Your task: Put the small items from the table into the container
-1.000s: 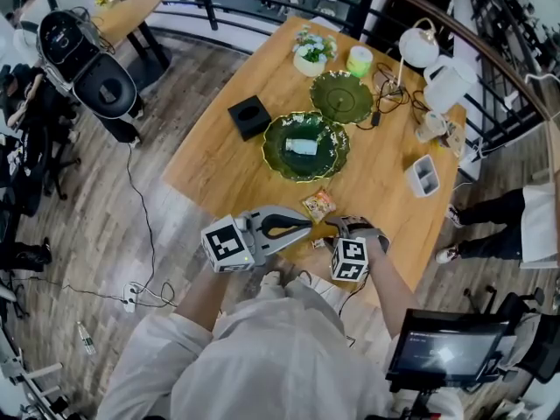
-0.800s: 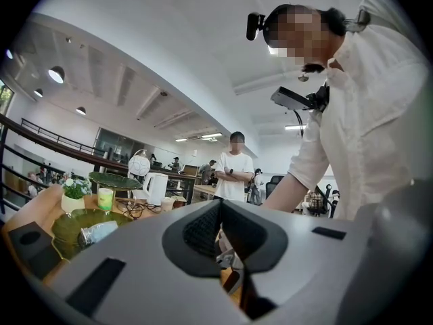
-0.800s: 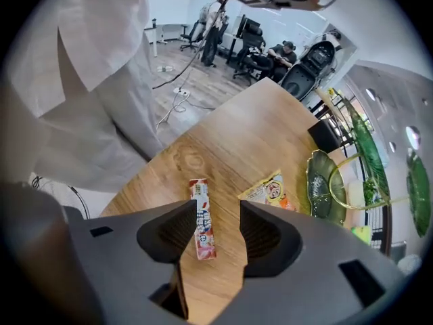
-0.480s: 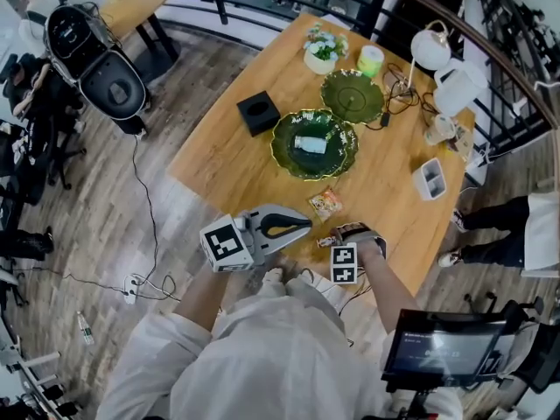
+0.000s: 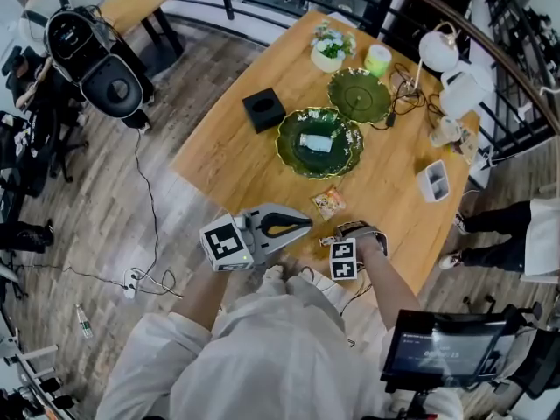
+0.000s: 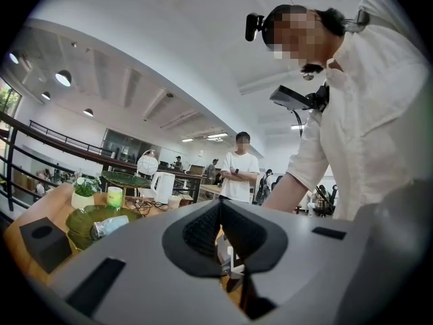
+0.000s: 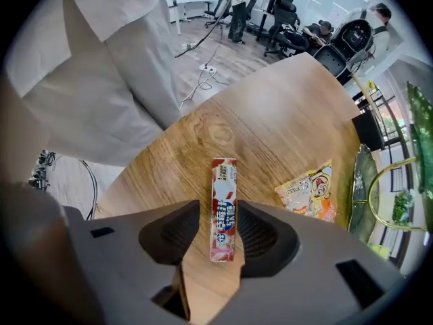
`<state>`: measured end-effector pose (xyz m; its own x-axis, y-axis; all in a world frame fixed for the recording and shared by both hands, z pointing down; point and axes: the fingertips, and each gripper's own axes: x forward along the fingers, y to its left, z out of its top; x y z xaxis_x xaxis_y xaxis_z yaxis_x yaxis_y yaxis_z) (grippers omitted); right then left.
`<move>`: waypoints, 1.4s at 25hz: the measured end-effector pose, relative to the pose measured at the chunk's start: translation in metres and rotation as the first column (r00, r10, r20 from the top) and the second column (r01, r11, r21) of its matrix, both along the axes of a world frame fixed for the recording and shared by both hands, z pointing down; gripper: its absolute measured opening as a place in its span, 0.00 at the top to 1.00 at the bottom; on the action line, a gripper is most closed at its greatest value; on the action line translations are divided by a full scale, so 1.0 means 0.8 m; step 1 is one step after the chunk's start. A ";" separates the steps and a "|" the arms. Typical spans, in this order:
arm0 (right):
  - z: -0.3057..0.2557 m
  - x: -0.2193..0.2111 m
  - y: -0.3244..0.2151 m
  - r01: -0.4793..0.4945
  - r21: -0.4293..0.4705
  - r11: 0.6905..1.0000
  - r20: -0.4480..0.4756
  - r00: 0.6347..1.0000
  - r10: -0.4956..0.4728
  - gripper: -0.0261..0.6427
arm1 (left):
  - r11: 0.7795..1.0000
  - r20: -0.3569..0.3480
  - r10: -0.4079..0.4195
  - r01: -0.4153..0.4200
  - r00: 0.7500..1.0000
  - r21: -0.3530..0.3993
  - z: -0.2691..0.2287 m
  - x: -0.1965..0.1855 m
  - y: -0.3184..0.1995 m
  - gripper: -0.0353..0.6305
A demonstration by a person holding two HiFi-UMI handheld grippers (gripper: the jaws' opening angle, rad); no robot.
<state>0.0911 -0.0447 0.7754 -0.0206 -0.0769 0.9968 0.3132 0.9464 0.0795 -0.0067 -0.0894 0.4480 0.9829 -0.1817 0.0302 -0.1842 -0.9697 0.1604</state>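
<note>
The right gripper [image 7: 218,212] points down at the bench [image 5: 229,164]. Its fingers [image 7: 267,233] stand apart and are closing on either side of a red-and-white candy stick [image 7: 224,208]. The stick lies flat on the wood between them, and a clear gap shows on one side of it. The left gripper [image 6: 220,212] is held level above the bench edge. Its fingers [image 6: 196,232] are together with nothing between them.

The large green dish [image 5: 286,143] sits in the middle of the bench. The candy stick lies well to the person's side of this dish, close to the bench edge. An orange-and-yellow snack packet [image 7: 310,190] lies between the stick and the dish, apart from both. Inside the dish rests one pale wrapped item [image 5: 317,143].

A black box [image 5: 264,109] stands just beside the dish, on the left in the head view. Beyond the dish, on the side away from the person, a smaller green plate [image 5: 360,94] stands on a raised frame. Farther past the dish are a potted plant [image 5: 330,49] and a pale green cup [image 5: 378,59]. A white lamp [image 5: 437,49] and a white kettle [image 5: 462,94] stand to the right of the dish. A small white tray [image 5: 433,180] stands there too, near the far bench edge.
</note>
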 end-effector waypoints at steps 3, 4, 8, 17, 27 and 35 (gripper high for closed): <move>0.001 0.000 0.001 -0.007 -0.065 0.998 -0.026 1.000 0.005 0.71 | 1.000 0.000 0.000 0.000 1.000 0.000 -0.001 -0.002 0.001 0.94; 0.002 0.000 0.002 -0.009 -0.083 0.997 -0.032 0.999 0.007 0.71 | 1.000 0.001 -0.002 0.002 1.000 -0.001 -0.001 -0.003 0.000 0.94; 0.002 0.001 0.002 -0.003 -0.128 0.992 -0.027 1.000 0.000 0.71 | 1.000 0.005 -0.016 0.016 1.000 -0.001 -0.001 -0.008 0.000 0.94; 0.002 0.000 -0.004 -0.086 -0.117 0.989 0.012 0.996 0.088 0.80 | 0.999 0.007 -0.034 0.034 0.999 -0.001 0.000 -0.019 -0.001 0.94; -0.026 0.004 -0.022 -0.378 -0.088 0.922 0.221 0.895 0.388 0.80 | 1.000 0.005 0.005 -0.005 1.000 0.008 -0.001 -0.004 0.001 0.94; -0.126 -0.008 -0.065 -0.673 -0.263 0.692 0.579 0.463 0.671 0.80 | 0.999 -0.010 0.050 -0.049 0.999 0.020 -0.008 0.016 0.004 0.94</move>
<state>0.0845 -0.0965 0.6748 -0.5329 -0.3337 0.7776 -0.5372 0.8434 -0.0062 0.0061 -0.0865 0.4413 0.9910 -0.1332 0.0168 -0.1342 -0.9806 0.1426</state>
